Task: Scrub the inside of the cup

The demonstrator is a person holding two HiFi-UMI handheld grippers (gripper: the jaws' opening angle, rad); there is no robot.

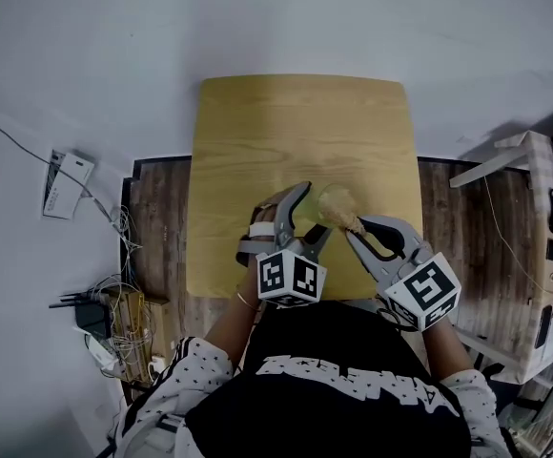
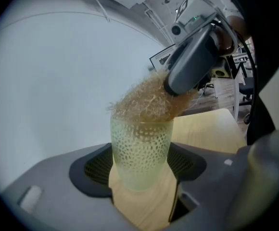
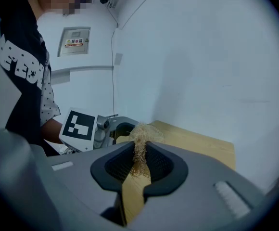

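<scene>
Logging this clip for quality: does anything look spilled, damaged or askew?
Nothing stands out. The left gripper holds the cup, which looks intact; the right gripper pinches the scrubber at the cup's mouth. No spill shows on the table.

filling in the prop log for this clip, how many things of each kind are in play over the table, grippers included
grippers: 2 (left gripper, right gripper)
pale green dotted cup: 1, clamped in the left gripper
tan fibre scrubber: 1, pinched in the right gripper, its free end at the cup's mouth
total: 4
</scene>
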